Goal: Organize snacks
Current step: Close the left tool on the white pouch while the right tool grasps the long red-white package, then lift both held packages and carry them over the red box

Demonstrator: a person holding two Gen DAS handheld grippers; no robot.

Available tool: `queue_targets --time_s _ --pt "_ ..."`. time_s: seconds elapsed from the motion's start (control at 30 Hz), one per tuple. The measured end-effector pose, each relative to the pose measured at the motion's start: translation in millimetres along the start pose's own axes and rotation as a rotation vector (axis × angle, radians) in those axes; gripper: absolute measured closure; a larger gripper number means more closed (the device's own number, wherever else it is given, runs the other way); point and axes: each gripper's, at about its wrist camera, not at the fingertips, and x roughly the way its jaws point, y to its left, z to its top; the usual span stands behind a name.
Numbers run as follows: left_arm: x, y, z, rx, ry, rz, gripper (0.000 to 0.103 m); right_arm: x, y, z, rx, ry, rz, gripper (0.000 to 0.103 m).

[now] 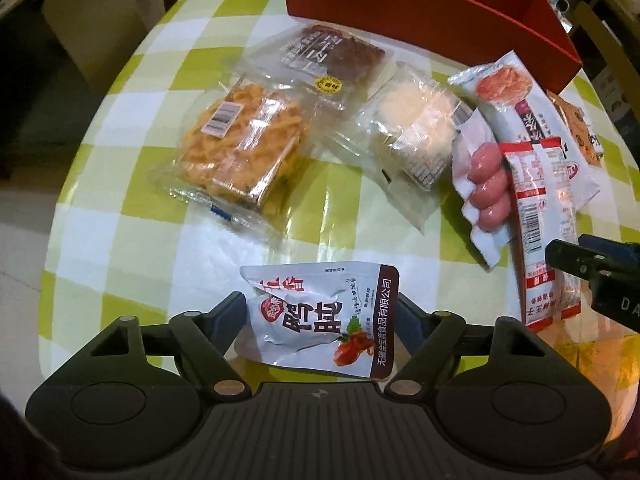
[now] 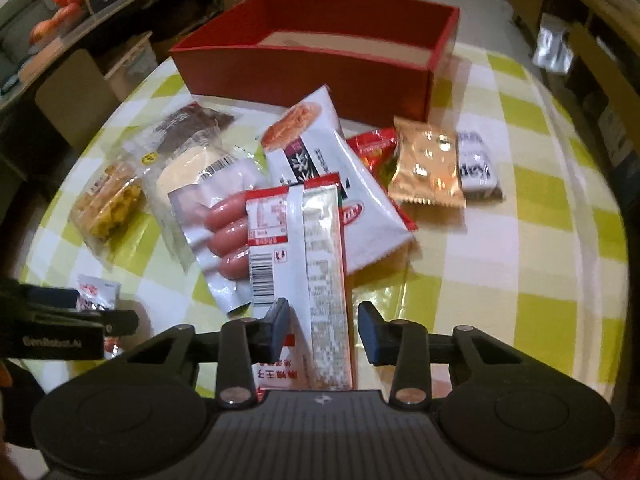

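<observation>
The green-and-white checked tabletop (image 1: 120, 128) carries an open red cardboard box (image 2: 304, 68) at twelve o'clock in the right wrist view, with loose snack packets spread between it and the two tongs, among them a white noodle-picture packet (image 2: 320, 152) at centre and a clear pack of pink sausages (image 2: 224, 228) towards nine o'clock. The right tongs (image 2: 322, 320) at six o'clock are closed about a long red-and-white foil sachet (image 2: 312, 248). In the left wrist view, the left tongs (image 1: 320, 312), part open, pinch a crumpled silver foil pouch (image 1: 320, 320) at six o'clock.
</observation>
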Motion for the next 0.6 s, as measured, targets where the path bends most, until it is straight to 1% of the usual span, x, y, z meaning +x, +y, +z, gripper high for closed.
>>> queue_targets --time_s 0.03,0.1,0.13,0.17,0.23,0.27,0.3,0.33,0.37,0.4,0.43,0.47,0.53,0.6 --pt "1.1 -0.3 -0.9 0.000 0.002 0.001 0.020 -0.9 -1.8 1.1 0.010 0.004 0.010 0.056" --pt "0.1 -0.8 -6.2 0.004 0.001 0.006 0.018 -4.9 -4.0 2.4 0.036 -0.006 0.003 0.048" --pt "1.1 -1.0 -6.8 0.002 0.005 0.003 0.018 -4.5 -3.6 3.5 0.036 -0.002 0.003 0.041" --pt "4.2 -0.3 -10.7 -0.004 0.012 -0.004 0.017 -2.8 -1.6 3.9 0.033 0.002 0.006 0.038" --pt "7.9 1.1 -11.9 -0.013 0.024 -0.014 0.016 3.3 5.6 4.1 0.010 0.013 0.012 0.037" --pt "10.1 1.6 -12.0 -0.013 0.023 -0.012 0.015 8.3 10.5 4.7 -0.010 0.025 0.007 0.034" --pt "11.5 0.5 -12.4 -0.010 0.025 -0.010 0.014 13.2 15.1 5.2 -0.028 0.031 -0.009 0.033" --pt "11.5 -0.6 -15.4 -0.003 0.024 -0.005 0.012 17.4 18.9 5.1 -0.044 0.034 -0.026 0.030" --pt "12.5 -3.1 -17.2 0.007 0.021 0.002 0.008 20.9 23.1 4.9 -0.062 0.034 -0.035 0.023" --pt "14.1 -5.8 -19.1 0.016 0.021 0.013 0.006 22.2 26.8 5.0 -0.077 0.025 -0.031 0.021" --pt "16.0 -9.0 -21.3 0.028 0.017 0.029 0.001 24.3 30.2 5.1 -0.086 0.022 -0.032 0.017" --pt "20.9 -8.5 -22.0 0.031 0.010 0.042 0.000 27.1 32.8 3.7 -0.096 0.017 -0.037 0.010" --pt "21.3 -6.1 -25.0 0.019 0.006 0.028 0.000 31.4 36.4 0.4 -0.107 0.003 -0.022 0.000" --pt "20.5 -4.8 -29.5 0.028 -0.002 0.024 0.000 34.1 36.8 -1.1 -0.103 0.000 0.005 0.000"
